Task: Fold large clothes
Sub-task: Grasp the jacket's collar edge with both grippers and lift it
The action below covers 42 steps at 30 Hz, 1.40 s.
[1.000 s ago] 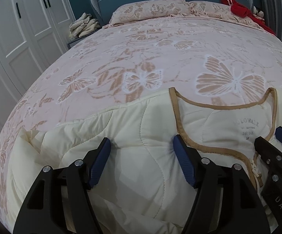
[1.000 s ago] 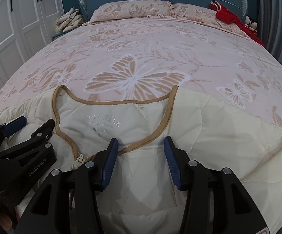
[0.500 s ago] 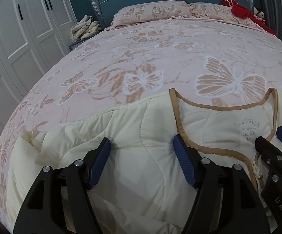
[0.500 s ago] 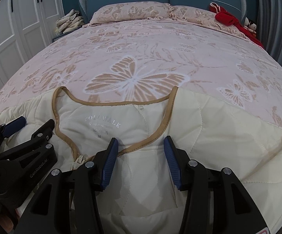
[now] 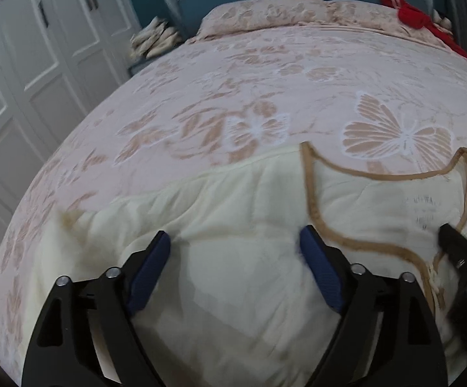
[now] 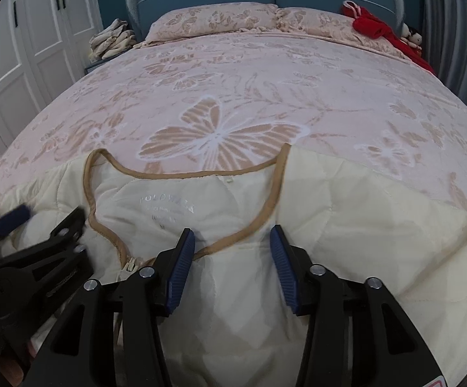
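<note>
A cream quilted jacket (image 6: 346, 206) lies spread, front up, on the bed (image 6: 233, 90), filling the lower half of both wrist views; its tan-bound neckline (image 6: 181, 174) sits centre-left in the right view and at right of centre in the left view, with a printed label (image 6: 167, 208) inside the collar and the top of the zip (image 6: 126, 266) at lower left of the right view. The left gripper (image 5: 235, 267) hangs over the shoulder panel at lower centre of its frame, jaws wide apart and holding nothing; whether the pads touch the cloth cannot be told. The right gripper (image 6: 231, 258) stands likewise at lower centre of its frame, jaws open and empty, straddling the front panel just below the neckline binding. Judged from the puffed stitching, the jacket is soft, padded and light for its bulk; it will sag and drape between two holds rather than keep a line, and the smooth shell may slide on itself. The firmest places to pinch appear to be the bound neckline, the shoulder seams and the zip edge, where the layers are sewn together; a hold on mid-panel fabric risks lifting only the top layer. A pillow (image 6: 214, 21) and red cloth (image 6: 375, 29) lie at the upper edge, well apart from the jacket.
</note>
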Motion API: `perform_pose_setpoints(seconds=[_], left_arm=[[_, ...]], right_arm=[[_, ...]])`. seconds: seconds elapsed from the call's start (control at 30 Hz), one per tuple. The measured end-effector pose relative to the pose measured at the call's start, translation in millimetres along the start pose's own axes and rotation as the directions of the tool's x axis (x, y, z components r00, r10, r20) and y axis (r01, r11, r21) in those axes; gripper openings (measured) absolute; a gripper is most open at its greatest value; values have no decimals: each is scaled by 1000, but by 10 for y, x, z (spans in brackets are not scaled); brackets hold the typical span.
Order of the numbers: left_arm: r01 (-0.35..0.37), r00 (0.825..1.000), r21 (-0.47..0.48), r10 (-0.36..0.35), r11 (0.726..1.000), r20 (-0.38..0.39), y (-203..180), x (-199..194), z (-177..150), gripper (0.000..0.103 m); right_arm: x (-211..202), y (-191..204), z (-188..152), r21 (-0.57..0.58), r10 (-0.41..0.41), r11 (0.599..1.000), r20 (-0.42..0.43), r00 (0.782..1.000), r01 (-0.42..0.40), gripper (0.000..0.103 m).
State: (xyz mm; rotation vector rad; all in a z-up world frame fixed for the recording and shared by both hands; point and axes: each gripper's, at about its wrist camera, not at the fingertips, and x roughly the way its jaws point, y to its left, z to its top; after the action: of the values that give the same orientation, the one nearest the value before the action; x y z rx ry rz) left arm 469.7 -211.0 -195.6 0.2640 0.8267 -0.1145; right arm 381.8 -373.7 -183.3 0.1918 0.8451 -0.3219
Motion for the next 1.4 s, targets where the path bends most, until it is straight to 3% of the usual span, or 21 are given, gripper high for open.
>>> perform_pose_setpoints(seconds=[0.07, 0.13, 0.2, 0.3, 0.47, 0.53, 0.63, 0.7, 0.77, 0.8, 0.83, 0.9, 0.93, 0.97, 1.0, 1.03, 1.07, 1.1, 1.2, 1.4], left_arm=[[59, 998, -79, -59, 995, -2, 247, -251, -85, 80], [137, 990, -107, -132, 985, 56, 489, -627, -262, 80], [187, 981, -87, -182, 978, 69, 781, -1082, -629, 87], [248, 967, -152, -253, 957, -15, 1274, -1519, -1321, 90], [244, 941, -342, -307, 908, -144, 1987, -2074, -2497, 90], [247, 921, -416, -346, 875, -179, 2156, -2193, -2863, 90], [270, 891, -475, -405, 838, -206, 2177, -2225, -3157, 90], [267, 899, -469, -392, 842, -193, 2097, -2270, -3187, 90], [317, 876, -480, -447, 818, -183, 2025, -2286, -3163, 89], [340, 860, -489, -476, 803, -183, 1971, -2269, -3139, 87], [344, 852, -497, -487, 797, -190, 1917, -2253, -3131, 78], [340, 847, -507, -492, 792, -201, 1866, -2238, -3109, 65], [332, 848, -507, -487, 795, -208, 1846, -2240, -3097, 55], [330, 847, -508, -487, 796, -213, 1825, -2259, -3082, 38], [315, 853, -500, -472, 806, -222, 1811, -2283, -3071, 28], [310, 859, -486, -460, 817, -225, 1800, -2332, -3051, 22], [315, 862, -480, -459, 818, -216, 1802, -2366, -3030, 16], [324, 865, -472, -459, 820, -203, 1810, -2448, -3008, 15], [343, 881, -435, -445, 833, -158, 1865, -2758, -2957, 8], [404, 875, -364, -471, 839, -115, 2010, -3443, -3104, 4]], right_arm=[[-506, -211, -31, 105, -52, 994, 109, 993, 41, 44], [-1057, -487, -207, 173, 30, 983, 191, 981, -63, 49], [-1575, -760, -537, 175, 68, 979, 199, 978, -104, 56], [-2347, -1229, -1351, 171, 69, 981, 154, 986, -96, 63], [-3292, -1799, -2636, 272, 40, 962, -30, 999, -31, 70], [-3458, -1943, -2987, 355, 62, 934, -68, 996, -34, 71], [-3526, -2087, -3405, 490, 115, 870, -89, 989, -57, 72], [-3470, -2095, -3575, 559, 166, 824, -90, 982, -88, 73], [-3455, -2055, -3622, 582, 162, 807, -61, 985, -96, 77], [-3460, -2015, -3613, 587, 169, 802, -42, 985, -112, 78], [-3433, -1983, -3598, 594, 191, 793, -29, 981, -136, 78], [-3361, -1933, -3562, 634, 234, 753, -9, 972, -176, 78], [-3316, -1898, -3532, 648, 261, 735, 0, 965, -199, 76], [-3276, -1852, -3488, 650, 274, 731, -2, 962, -207, 66], [-3251, -1810, -3462, 646, 267, 738, -15, 964, -194, 51], [-3233, -1766, -3417, 638, 258, 749, -32, 966, -179, 42], [-3229, -1709, -3375, 623, 249, 764, -43, 968, -169, 19], [-3249, -1679, -3351, 614, 241, 773, -51, 969, -160, 11], [-3440, -1624, -3298, 567, 222, 808, -36, 974, -163, 5], [-4107, -1567, -3336, 412, 247, 888, -57, 967, -203, 4]])
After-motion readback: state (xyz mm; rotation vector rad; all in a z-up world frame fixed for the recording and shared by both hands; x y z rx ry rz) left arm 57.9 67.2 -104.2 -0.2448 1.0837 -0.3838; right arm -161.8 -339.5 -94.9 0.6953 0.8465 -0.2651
